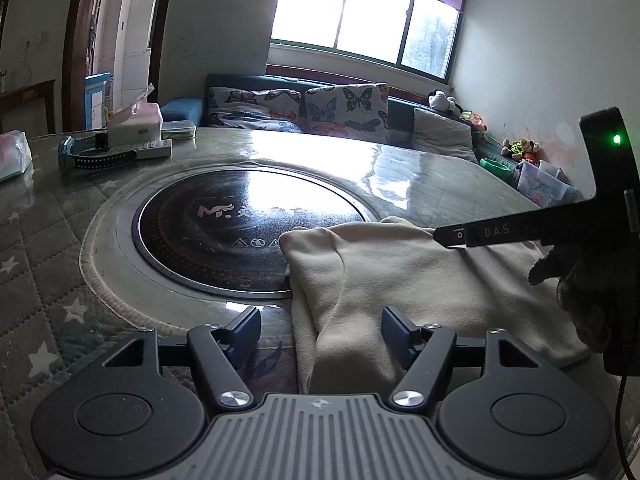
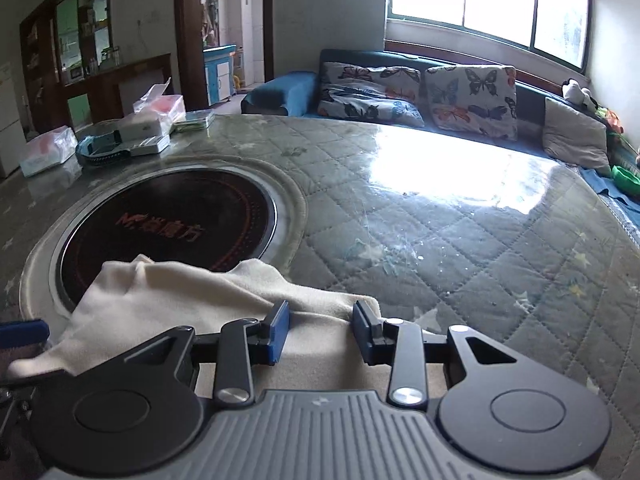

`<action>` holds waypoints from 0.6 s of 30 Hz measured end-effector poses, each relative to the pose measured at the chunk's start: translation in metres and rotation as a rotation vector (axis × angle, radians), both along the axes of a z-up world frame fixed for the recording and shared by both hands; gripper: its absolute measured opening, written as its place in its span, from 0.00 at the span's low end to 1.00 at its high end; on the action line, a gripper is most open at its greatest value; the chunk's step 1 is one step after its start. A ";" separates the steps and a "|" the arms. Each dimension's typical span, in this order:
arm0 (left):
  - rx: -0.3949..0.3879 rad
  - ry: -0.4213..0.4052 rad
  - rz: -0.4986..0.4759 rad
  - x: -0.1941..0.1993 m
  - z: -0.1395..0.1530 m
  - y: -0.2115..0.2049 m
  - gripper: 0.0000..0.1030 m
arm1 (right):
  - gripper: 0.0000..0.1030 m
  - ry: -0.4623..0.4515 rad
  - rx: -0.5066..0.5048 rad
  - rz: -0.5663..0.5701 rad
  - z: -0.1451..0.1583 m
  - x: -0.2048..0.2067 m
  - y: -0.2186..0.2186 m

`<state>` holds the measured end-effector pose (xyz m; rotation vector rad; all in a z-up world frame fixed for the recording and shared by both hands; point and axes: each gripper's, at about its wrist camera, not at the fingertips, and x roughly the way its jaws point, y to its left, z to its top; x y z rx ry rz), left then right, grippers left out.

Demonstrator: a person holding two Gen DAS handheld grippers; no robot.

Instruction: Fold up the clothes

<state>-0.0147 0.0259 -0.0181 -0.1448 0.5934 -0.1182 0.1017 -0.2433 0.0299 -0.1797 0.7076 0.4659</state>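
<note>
Between the spread jaws of the left gripper point(image 1: 318, 334): one cream fleece garment point(image 1: 404, 280), folded into a thick bundle, a raised fold passing between the blue pads without either pad pressing on it; gripper released. The garment runs ahead and to the right of this gripper, its far-left corner lapping over the rim of a round black induction hob point(image 1: 224, 224) set into the table.

Ahead-right of the left gripper: the right-hand tool's black body with a lit green lamp, carried by a dark-gloved hand point(image 1: 588, 280) resting over the garment's right part.

Under the right gripper point(image 2: 320, 330): the same cream garment point(image 2: 168, 300), extending to the left and ahead; its right edge lies between the blue pads, which stand partly apart with a gap to the cloth on both sides; nothing grasped.

Support: a table under a quilted star-print cover point(image 2: 460, 248) with a glossy clear overlay.

Far left of both grippers: a white power strip point(image 1: 156, 148), a blue strap point(image 1: 80, 156), plastic-wrapped packets point(image 2: 48, 152).

Beyond the table: a blue sofa with butterfly cushions point(image 1: 346, 112), beneath a window point(image 1: 360, 12).
</note>
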 end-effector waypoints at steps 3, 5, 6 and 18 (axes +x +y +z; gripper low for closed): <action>-0.001 0.000 0.005 0.000 0.000 0.000 0.70 | 0.34 -0.009 0.002 0.002 0.007 -0.003 0.002; -0.004 -0.001 0.008 0.000 0.000 0.001 0.70 | 0.34 -0.017 0.007 0.026 0.012 -0.006 0.006; -0.005 -0.001 0.009 -0.001 0.000 0.001 0.71 | 0.34 -0.017 0.009 0.037 0.014 -0.006 0.009; 0.000 -0.032 0.101 -0.012 0.004 0.004 0.74 | 0.35 -0.011 -0.017 0.084 0.010 -0.001 0.037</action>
